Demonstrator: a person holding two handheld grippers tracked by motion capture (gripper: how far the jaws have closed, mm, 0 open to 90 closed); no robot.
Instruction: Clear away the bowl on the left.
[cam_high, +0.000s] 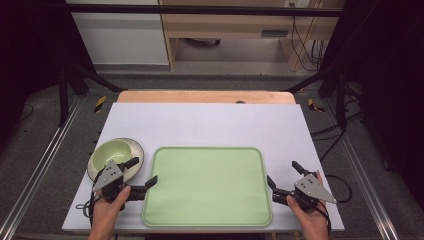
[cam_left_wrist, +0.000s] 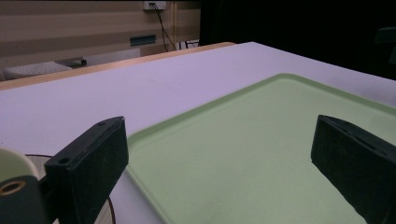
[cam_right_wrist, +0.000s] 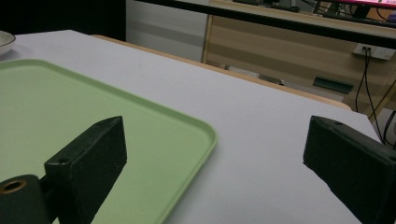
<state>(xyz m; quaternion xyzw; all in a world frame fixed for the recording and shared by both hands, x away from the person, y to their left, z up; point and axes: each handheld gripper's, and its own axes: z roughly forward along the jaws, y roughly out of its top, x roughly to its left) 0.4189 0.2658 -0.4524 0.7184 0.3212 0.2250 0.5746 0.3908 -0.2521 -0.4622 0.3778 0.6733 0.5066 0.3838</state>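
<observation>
Both grippers, left gripper (cam_high: 144, 172) and right gripper (cam_high: 282, 172), stand released, flanking the stiff, light green plastic tray (cam_high: 207, 186) at the worktop's front edge; its raised rim suits gripping.

Pale green bowl (cam_high: 116, 155) upright, empty, on a round plate near the table's left edge, just left of the tray. Light green rectangular tray (cam_high: 207, 185), rounded corners, flat and empty, at the table's front edge, centre.
</observation>
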